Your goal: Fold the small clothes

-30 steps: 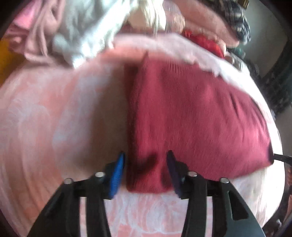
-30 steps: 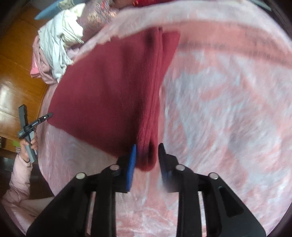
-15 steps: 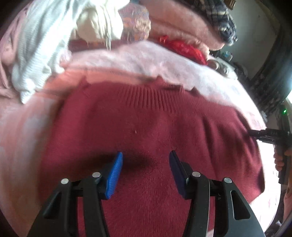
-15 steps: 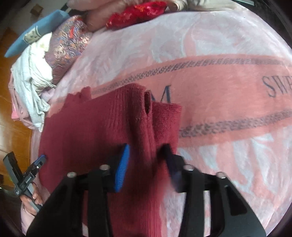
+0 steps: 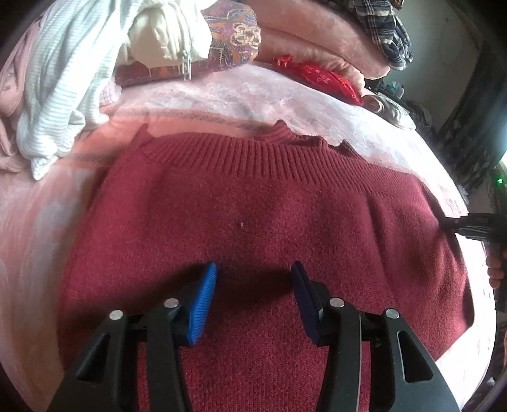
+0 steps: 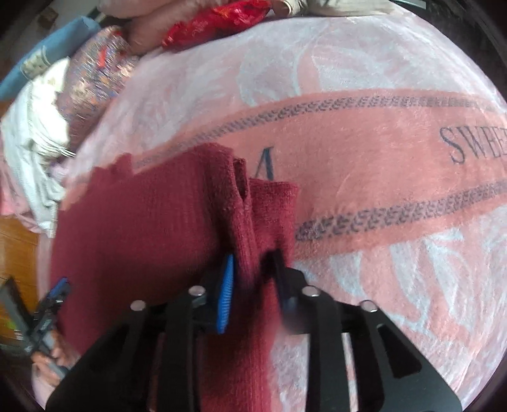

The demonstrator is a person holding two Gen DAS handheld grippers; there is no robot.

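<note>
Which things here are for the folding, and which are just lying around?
For the folding:
dark red sweater
left gripper, closing above it
right gripper, opening around its folded edge

Lying around:
white ribbed top
red packet
plaid cloth

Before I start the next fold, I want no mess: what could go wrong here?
1. The right tongs are opening around a raised ridge of the sweater; it may slump unevenly.
2. The left tongs are closing over flat knit and may bunch it.
3. The white top lies close and could get dragged in.
</note>
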